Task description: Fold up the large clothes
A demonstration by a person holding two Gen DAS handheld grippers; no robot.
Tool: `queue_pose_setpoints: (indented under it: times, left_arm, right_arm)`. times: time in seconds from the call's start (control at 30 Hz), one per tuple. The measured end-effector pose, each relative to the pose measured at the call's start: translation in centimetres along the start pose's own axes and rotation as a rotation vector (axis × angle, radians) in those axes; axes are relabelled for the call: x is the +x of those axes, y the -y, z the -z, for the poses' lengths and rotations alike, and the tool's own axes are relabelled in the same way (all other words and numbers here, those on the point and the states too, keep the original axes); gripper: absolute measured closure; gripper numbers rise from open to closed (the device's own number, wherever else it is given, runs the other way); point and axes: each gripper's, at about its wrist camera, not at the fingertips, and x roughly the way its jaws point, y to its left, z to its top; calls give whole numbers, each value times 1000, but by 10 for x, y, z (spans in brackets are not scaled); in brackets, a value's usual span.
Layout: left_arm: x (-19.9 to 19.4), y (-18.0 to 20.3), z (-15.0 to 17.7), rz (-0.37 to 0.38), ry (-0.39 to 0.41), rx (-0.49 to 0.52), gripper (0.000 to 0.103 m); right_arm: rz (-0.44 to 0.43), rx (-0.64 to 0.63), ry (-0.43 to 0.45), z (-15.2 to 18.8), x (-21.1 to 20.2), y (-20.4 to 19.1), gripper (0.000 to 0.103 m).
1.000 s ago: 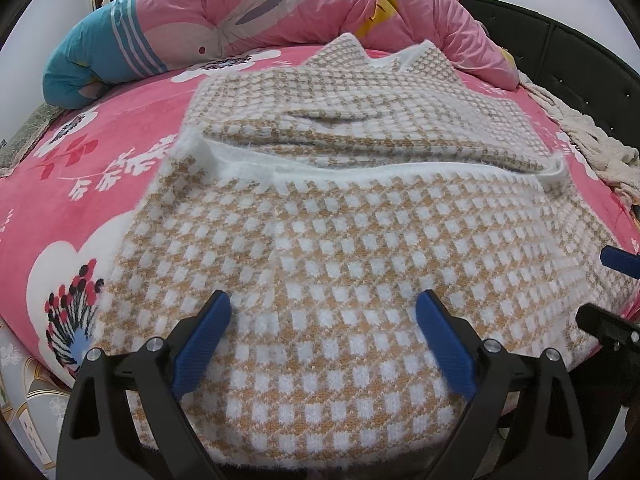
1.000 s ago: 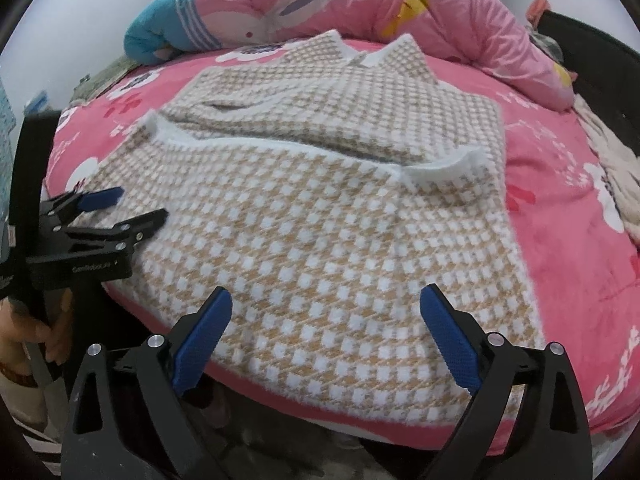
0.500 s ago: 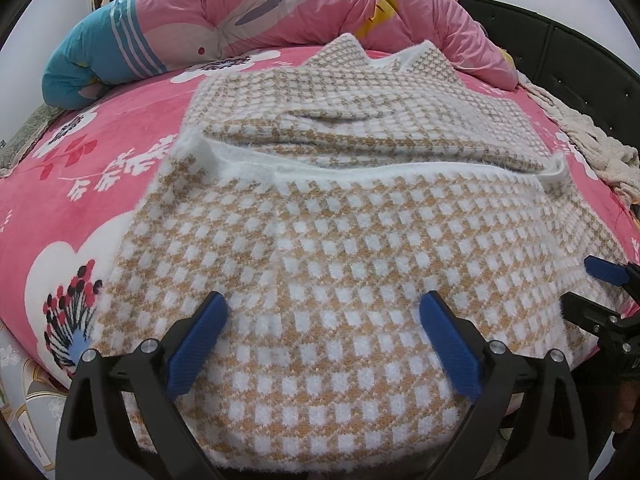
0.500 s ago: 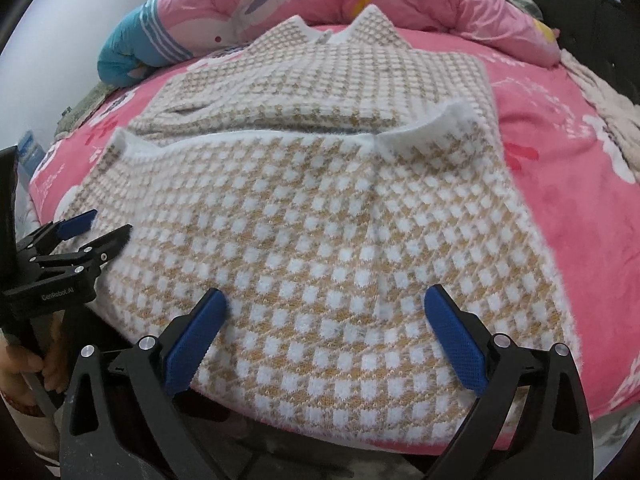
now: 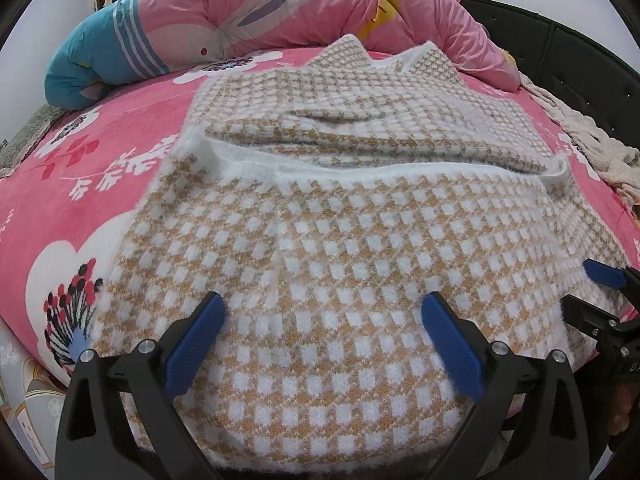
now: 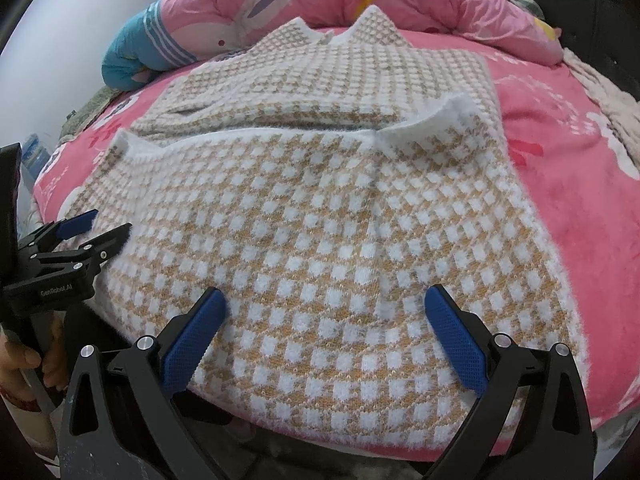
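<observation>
Currently: tan-and-white checked sweater [image 5: 340, 248] lies spread on the bed, over a pink floral blanket [image 5: 92, 168]. Collar points toward the bed's far edge; hem hangs over the near edge. A fuzzy white border runs across the middle of the garment where the near half is laid back over the far half; its right corner curls upward in the right wrist view [image 6: 436, 120].

Left gripper [image 5: 324, 344]: jaws spread wide, blue pads apart, nothing between them. Hovers above the near edge of the sweater, left of centre. Also seen side-on in the right wrist view at the sweater's left margin, held in a hand [image 6: 24, 364].

Right gripper [image 6: 328, 332]: jaws likewise released and wide, empty, poised over the near hem toward the right side. Its tips show at the right margin of the left wrist view, just at the sweater's right edge; contact with the knit cannot be told.

Far edge of bed: bunched pink quilt [image 5: 280, 8] with a teal end. Far right corner: dark headboard [image 5: 568, 60] and a cream knitted throw [image 5: 588, 144] beside the sweater, apart from it.
</observation>
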Motion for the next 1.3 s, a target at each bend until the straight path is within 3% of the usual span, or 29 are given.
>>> queue_pose_setpoints:
  times: [0.73,1.03,1.3]
  left_arm:
    - [-2,4,-1,3,-9,-5,6]
    - [-12,-2,-7,24,-12,8,5]
    - [-34,-14,-33,42,39,-3,5]
  right_arm:
    - [0,8,-5,2,1,-2,8]
    - [-65,46,1,-5,-10,5,8]
    - [-104,29,19,-22,-20,0,8]
